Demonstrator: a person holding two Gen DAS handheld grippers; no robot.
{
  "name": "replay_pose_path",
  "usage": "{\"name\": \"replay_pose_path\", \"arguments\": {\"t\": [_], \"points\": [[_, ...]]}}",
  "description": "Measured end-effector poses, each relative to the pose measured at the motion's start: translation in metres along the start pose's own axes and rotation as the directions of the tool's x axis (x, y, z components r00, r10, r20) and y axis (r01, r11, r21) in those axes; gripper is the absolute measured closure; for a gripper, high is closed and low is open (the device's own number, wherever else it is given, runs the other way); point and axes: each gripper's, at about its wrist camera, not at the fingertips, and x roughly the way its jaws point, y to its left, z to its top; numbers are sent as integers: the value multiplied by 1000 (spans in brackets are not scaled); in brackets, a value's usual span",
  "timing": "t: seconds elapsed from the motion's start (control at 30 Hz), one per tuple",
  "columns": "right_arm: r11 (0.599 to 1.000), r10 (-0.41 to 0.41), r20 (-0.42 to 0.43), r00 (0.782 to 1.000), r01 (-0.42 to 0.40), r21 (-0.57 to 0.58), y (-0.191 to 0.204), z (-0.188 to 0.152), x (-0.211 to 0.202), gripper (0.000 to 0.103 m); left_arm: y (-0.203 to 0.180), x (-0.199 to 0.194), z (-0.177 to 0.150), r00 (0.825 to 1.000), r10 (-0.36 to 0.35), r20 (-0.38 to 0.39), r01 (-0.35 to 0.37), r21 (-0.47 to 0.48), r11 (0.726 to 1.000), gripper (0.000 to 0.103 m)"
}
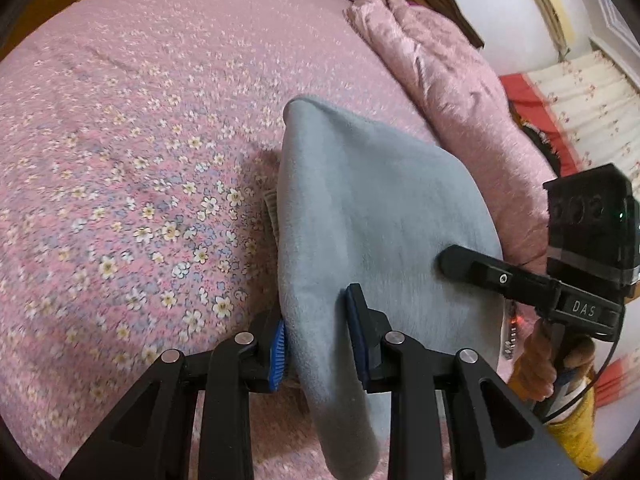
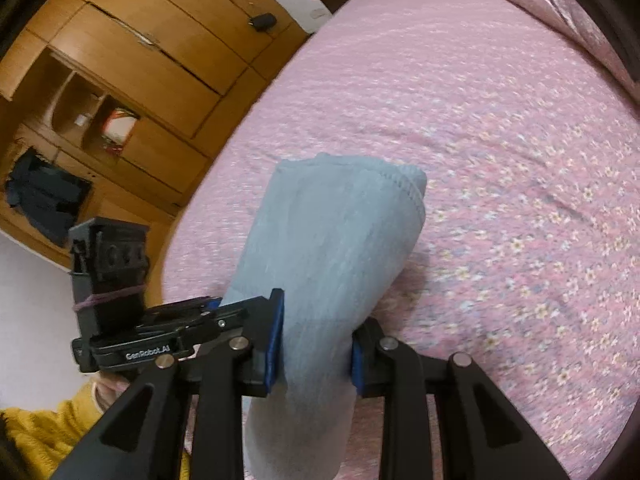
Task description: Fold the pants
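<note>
I find both tools gripping the same garment. My left gripper [image 1: 316, 340] has its blue pads [image 1: 277, 354] pressed on a fold of the grey pants [image 1: 372, 208], and my right gripper [image 2: 316, 344] is likewise clamped on a thick bundle of that cloth. The pants hang between the two grips, lifted over the pink floral bedspread [image 1: 120, 160], with the free end drooping toward the bed and the ribbed cuff showing at the far end in the right wrist view. Neither view shows clearly whether that far end touches the bed.

In my judgement this is a carry or fold-over in progress, with the cloth not yet laid flat.

Risks noted:
- The bundle in each grip is several layers thick; an inner layer could slide out and spoil the fold's alignment.
- If my two hands drift apart unevenly, the edges will land skewed.
- The rolled pink blanket [image 1: 460, 92] lies close beside the pants; setting down too near it could drape cloth onto it.
- Background blur suggests quick travel; a hasty lay-down would trap creases
</note>
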Motion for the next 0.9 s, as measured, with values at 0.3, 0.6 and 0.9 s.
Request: {"name": "replay_pose_path", "arguments": {"t": [0.3, 0.6, 0.9], "points": [[990, -87, -12, 996, 87, 107, -45, -12, 30, 67, 3, 17, 3, 999, 4, -34, -3, 31, 1000, 83], [980, -138, 54, 989, 129, 150, -49, -29, 21, 60, -21, 10, 10, 997, 74, -35, -69, 114, 991, 83], [970, -213, 127, 969, 194, 145, -24, -49, -18, 60, -37, -17, -3, 990, 143, -9, -139, 186, 973, 83]]}}
